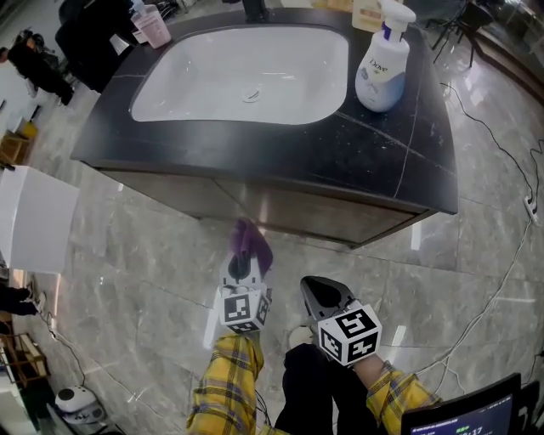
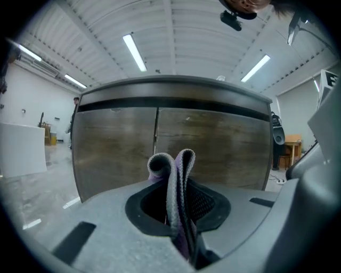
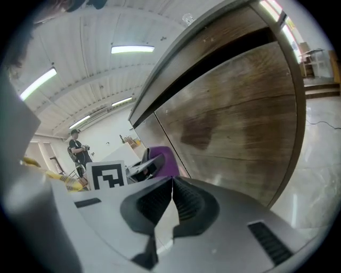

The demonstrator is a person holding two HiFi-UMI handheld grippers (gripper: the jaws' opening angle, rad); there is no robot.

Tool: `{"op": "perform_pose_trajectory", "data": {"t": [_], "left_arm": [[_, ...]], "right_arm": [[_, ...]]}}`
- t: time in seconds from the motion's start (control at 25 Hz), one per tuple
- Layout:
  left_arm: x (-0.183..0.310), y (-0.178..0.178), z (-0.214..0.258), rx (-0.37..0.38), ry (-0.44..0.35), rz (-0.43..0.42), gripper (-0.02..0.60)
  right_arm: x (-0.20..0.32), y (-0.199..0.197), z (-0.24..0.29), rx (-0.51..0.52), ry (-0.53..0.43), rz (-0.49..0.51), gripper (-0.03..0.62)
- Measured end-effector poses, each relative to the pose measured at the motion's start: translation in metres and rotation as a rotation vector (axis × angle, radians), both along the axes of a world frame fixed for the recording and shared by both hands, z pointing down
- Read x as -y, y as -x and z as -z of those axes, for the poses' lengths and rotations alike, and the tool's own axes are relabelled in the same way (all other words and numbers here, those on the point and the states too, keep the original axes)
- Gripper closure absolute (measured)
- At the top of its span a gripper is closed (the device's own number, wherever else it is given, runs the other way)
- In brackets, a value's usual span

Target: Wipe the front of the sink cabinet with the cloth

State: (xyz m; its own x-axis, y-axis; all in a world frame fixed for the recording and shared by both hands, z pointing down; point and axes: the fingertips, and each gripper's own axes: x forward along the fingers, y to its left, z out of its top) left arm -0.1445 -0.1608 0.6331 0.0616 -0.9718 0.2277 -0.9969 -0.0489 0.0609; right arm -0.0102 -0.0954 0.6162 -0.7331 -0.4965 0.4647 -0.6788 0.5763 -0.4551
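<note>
Pinches a folded purple-grey cloth (image 2: 176, 170) in the left gripper (image 2: 180, 213), jaws clamped on the fabric, a loop of it standing above them at the centre of the left gripper view. Faces the wood-grain front of the sink cabinet (image 2: 213, 144), which fills the middle of that view; cannot tell whether cloth and panel touch. In the head view, puts the cloth at lower centre, just under the overhanging edge of the dark countertop (image 1: 357, 153). Holds the right gripper (image 3: 171, 186) just to the right of the left one, jaws pressed together with nothing between them, angled toward the same panel. Shows, across the upper half of the head view, a white basin (image 1: 195, 85) sunk in the countertop, bare but for its drain fitting (image 1: 251, 96). Sets a white pump bottle (image 1: 382, 68) at upper right, contents hidden by its opaque wall, and a pink container (image 1: 153, 24) at upper left, contents unreadable. Yellow plaid sleeves (image 1: 229, 382) at bottom centre.
</note>
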Motion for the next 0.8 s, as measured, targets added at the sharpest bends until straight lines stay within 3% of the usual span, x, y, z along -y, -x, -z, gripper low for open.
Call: {"op": "perform_pose_trajectory", "data": {"t": [0.16,0.32,0.8], "left_arm": [[0.022,0.001,-0.023,0.026,0.019,0.003,0.54],[0.04,-0.004,-0.04,-0.004,0.026,0.022,0.54],[0.051,-0.087,-0.03,-0.012,-0.027,-0.14,0.54]], "right_arm": [[0.01,-0.009,-0.01,0.005,-0.016,-0.004,0.588],[0.021,-0.02,-0.025,0.004,-0.012,-0.032,0.588],[0.026,-0.044,-0.05,-0.036,0.032,-0.071,0.588]]}}
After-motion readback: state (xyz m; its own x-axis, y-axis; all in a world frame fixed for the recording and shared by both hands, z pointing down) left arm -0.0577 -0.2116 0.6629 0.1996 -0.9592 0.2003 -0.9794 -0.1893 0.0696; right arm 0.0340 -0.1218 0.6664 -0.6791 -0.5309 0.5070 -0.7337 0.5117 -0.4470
